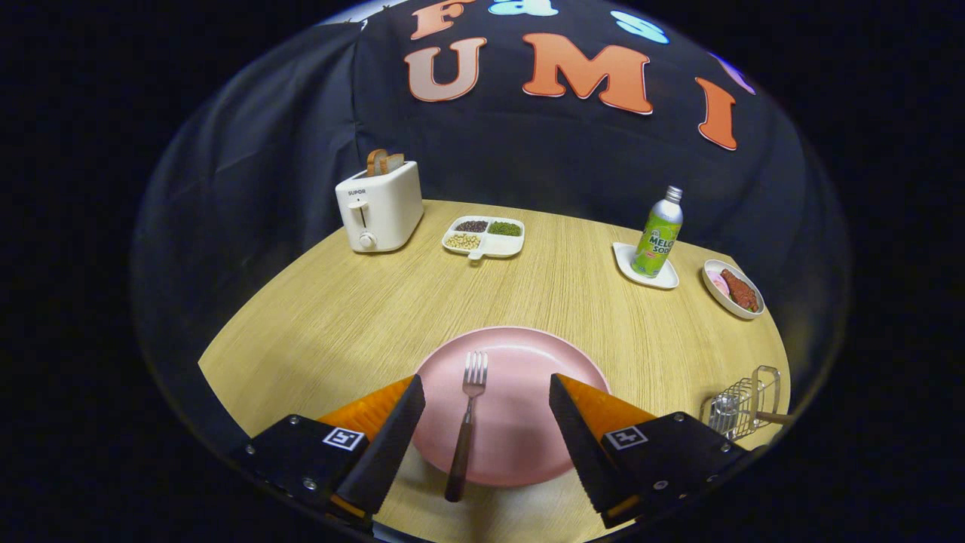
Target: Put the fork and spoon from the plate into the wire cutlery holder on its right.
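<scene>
On the pink plate (520, 452) right in front of me sits the fork (466, 422), silvery tines pointing away, dark brownish handle hanging over the near rim. My tongs (487, 392) are spread wide, one finger on each side of it, touching nothing. The wire cutlery holder (742, 411) is off to the right, looks like there's a handle poking out of it.

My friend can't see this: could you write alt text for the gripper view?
The open gripper hovers over a fork lying between its fingers on a pink plate; a wire cutlery holder stands to the right on the wooden table.
</scene>
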{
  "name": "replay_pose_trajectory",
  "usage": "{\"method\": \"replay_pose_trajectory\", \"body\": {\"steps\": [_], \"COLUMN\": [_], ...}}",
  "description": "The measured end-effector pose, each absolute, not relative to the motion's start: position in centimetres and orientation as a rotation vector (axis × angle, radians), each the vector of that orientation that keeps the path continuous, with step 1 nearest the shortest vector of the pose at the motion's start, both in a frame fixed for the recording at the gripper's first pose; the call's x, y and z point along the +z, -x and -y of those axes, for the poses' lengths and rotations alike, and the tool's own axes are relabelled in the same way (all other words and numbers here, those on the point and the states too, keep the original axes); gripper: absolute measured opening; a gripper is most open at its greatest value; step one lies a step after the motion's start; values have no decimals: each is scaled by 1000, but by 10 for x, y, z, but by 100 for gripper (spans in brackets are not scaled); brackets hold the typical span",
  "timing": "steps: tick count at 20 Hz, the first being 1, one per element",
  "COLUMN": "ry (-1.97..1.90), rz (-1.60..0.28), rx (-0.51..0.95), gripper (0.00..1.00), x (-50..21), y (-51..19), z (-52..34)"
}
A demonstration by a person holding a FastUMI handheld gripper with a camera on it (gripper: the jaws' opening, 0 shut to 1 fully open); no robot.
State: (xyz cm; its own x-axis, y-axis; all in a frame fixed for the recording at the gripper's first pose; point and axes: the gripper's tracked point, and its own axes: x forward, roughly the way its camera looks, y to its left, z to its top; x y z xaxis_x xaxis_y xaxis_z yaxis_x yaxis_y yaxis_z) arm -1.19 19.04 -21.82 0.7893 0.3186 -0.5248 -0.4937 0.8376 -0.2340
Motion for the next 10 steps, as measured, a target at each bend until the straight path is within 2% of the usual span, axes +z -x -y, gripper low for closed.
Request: {"method": "replay_pose_trajectory", "body": {"steps": [3, 5, 9, 10], "ry": [381, 355, 373, 381], "rz": [-516, -544, -581, -589], "rx": [443, 444, 426, 424], "gripper": [96, 88, 64, 54], "x": [-239, -253, -275, -279], "y": [12, 13, 12, 11], "z": [-191, -194, -192, -191]}}
